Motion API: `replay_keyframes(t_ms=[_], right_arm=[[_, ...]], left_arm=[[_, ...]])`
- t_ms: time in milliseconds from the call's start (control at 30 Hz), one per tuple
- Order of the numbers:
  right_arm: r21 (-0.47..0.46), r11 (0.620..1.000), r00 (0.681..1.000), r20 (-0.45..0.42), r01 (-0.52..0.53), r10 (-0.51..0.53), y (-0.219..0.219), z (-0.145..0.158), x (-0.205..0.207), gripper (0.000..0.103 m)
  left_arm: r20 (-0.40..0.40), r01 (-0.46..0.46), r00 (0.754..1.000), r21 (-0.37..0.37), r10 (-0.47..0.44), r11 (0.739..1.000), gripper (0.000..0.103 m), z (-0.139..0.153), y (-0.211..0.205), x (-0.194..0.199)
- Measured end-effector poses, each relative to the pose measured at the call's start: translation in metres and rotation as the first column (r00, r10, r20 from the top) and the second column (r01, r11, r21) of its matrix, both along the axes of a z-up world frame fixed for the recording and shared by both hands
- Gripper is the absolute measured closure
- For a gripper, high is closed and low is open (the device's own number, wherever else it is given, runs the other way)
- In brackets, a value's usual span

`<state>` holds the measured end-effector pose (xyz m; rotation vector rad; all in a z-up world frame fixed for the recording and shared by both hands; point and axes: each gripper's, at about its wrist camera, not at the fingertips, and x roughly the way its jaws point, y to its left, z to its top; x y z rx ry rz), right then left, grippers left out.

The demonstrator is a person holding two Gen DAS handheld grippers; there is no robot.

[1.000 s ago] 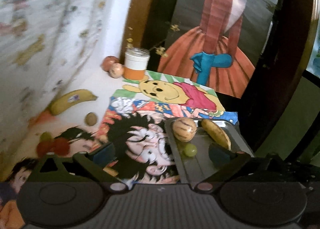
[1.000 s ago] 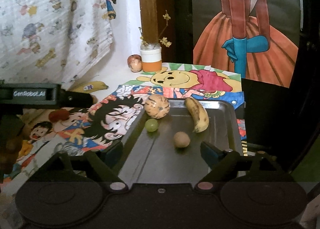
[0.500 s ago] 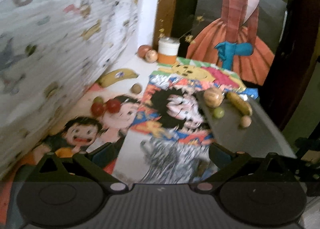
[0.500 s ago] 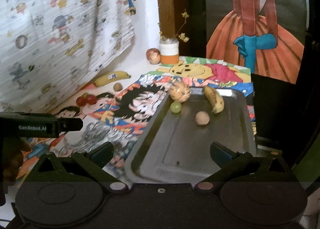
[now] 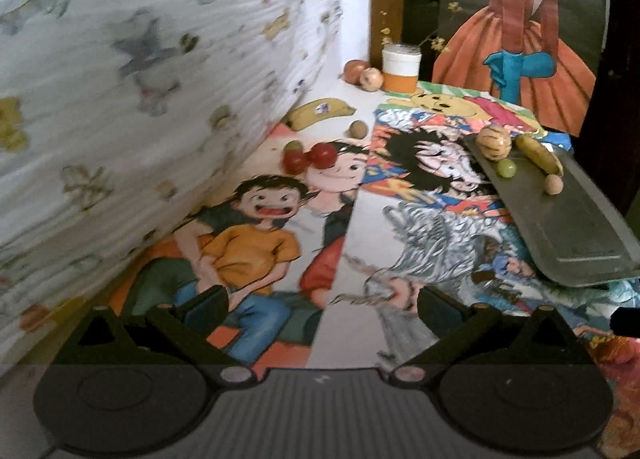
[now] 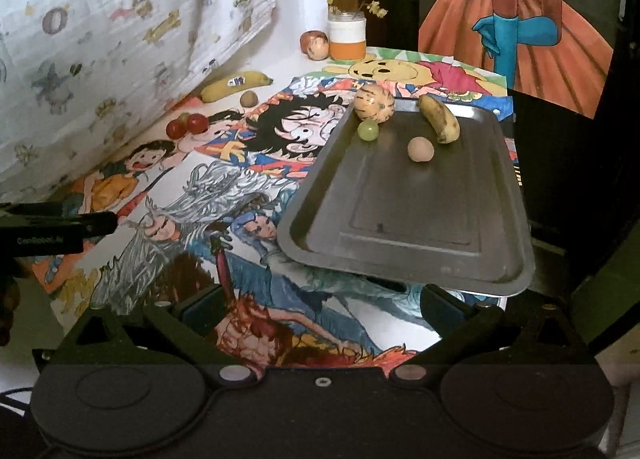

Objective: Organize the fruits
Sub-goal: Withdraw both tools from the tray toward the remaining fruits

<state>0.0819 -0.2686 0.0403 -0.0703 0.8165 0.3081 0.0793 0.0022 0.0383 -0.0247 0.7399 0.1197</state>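
Grippers-wise we hold both the left gripper and right gripper spread wide and empty, while the tray carries four fruits.

Two bananas, two tomatoes, two grapes, two apples, one melon, one tray, one jar
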Motion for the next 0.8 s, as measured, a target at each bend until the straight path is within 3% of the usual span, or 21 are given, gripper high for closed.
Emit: replay_keyframes(t_ms=[200,433,633,800], right_arm=[[0.000,0.993,0.993,-0.010,-0.115,0.115,0.013,0.025,0.015,0.001],[-0.030,0.957,0.954,0.064,-0.290,0.292,0.040,0.079,0.056,0.001],[-0.089,0.883,0.856,0.216,-0.461,0.469,0.063,0.127,0.098,0.001],[-0.097,0.841,0.781,0.326,-0.532,0.532,0.076,0.146,0.140,0.001]], left_arm=[[0.003,-0.059,0.998,0.034,0.059,0.998,0.000,0.005,0.023,-0.003],[0.028,-0.067,0.997,0.017,0.066,0.998,0.000,0.013,0.040,0.007],[0.056,-0.063,0.996,-0.009,0.063,0.998,0.000,0.018,0.048,0.022],[0.076,-0.069,0.995,-0.026,0.071,0.997,0.000,0.022,0.051,0.039]])
